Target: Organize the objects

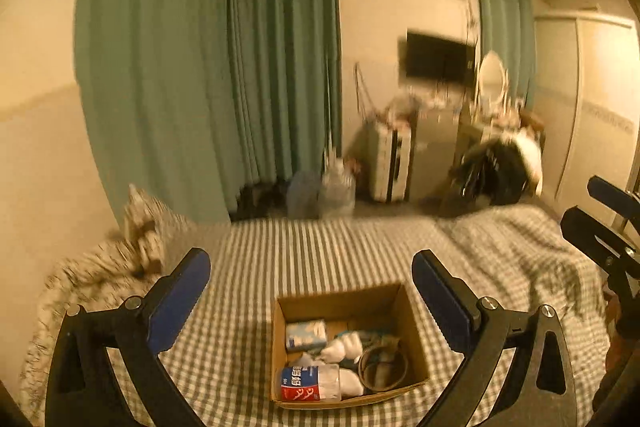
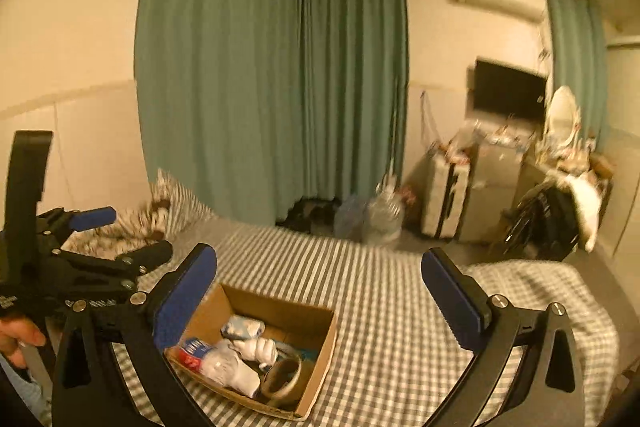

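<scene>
An open cardboard box [image 1: 412, 331] [image 2: 316, 359] sits on the checked bed. It holds a plastic bottle with a red and blue label [image 1: 308, 383] [image 2: 216, 357], a tissue pack [image 1: 306, 334] [image 2: 243, 327], white socks [image 1: 344, 345] [image 2: 258, 347] and a tape roll [image 1: 382, 367] [image 2: 284, 375]. My left gripper [image 1: 312, 293] is open and empty, raised above the box. My right gripper [image 2: 320, 297] is open and empty, above the box's right side. The left gripper also shows at the left of the right wrist view [image 2: 104, 239], and part of the right gripper at the right edge of the left wrist view [image 1: 600, 223].
The checked bedspread [image 1: 320, 247] [image 2: 380, 287] spreads around the box. A pillow and fuzzy blanket [image 1: 140, 227] [image 2: 168, 203] lie at the left. Beyond the bed are green curtains [image 1: 240, 67], bags on the floor [image 1: 320, 187], a suitcase, a dresser and a chair.
</scene>
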Action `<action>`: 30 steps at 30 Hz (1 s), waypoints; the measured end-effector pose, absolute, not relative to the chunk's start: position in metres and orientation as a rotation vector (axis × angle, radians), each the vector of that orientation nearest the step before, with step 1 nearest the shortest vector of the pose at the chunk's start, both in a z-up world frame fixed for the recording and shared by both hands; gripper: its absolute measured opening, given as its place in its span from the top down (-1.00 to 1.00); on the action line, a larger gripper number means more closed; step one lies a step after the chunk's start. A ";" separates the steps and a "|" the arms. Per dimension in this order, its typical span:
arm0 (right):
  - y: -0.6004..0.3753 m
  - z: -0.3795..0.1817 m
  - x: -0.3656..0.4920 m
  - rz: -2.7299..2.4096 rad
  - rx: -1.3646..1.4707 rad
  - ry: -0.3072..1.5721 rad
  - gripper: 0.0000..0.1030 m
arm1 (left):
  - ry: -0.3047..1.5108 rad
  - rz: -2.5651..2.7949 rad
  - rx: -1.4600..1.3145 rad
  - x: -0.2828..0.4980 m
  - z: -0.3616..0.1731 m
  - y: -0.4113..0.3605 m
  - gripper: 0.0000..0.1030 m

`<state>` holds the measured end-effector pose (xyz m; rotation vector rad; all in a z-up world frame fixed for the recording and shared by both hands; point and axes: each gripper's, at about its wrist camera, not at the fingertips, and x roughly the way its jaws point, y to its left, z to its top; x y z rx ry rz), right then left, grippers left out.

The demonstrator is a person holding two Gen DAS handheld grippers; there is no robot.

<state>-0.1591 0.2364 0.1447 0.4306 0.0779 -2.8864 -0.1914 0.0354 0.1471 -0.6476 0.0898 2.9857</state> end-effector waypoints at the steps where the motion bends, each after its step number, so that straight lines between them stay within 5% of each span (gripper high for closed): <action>1: 0.236 0.159 -0.142 -2.906 0.390 0.073 -0.99 | 0.090 3.011 -0.605 -0.178 0.161 0.033 -1.00; 10: 0.256 0.192 -0.060 -2.985 0.317 0.035 -0.99 | 0.021 3.050 -0.375 -0.088 0.180 0.017 -1.00; 19: 0.264 0.086 -0.034 -3.065 0.329 0.080 -0.99 | -0.142 3.180 -0.209 -0.055 0.079 0.024 -1.00; 24: 0.263 0.012 -0.059 -2.995 0.468 0.133 -0.99 | -0.133 3.122 -0.541 -0.086 -0.012 0.030 -1.00; 30: 0.262 -0.002 -0.073 -3.014 0.461 0.176 -0.99 | -0.024 3.140 -0.551 -0.098 -0.016 0.045 -1.00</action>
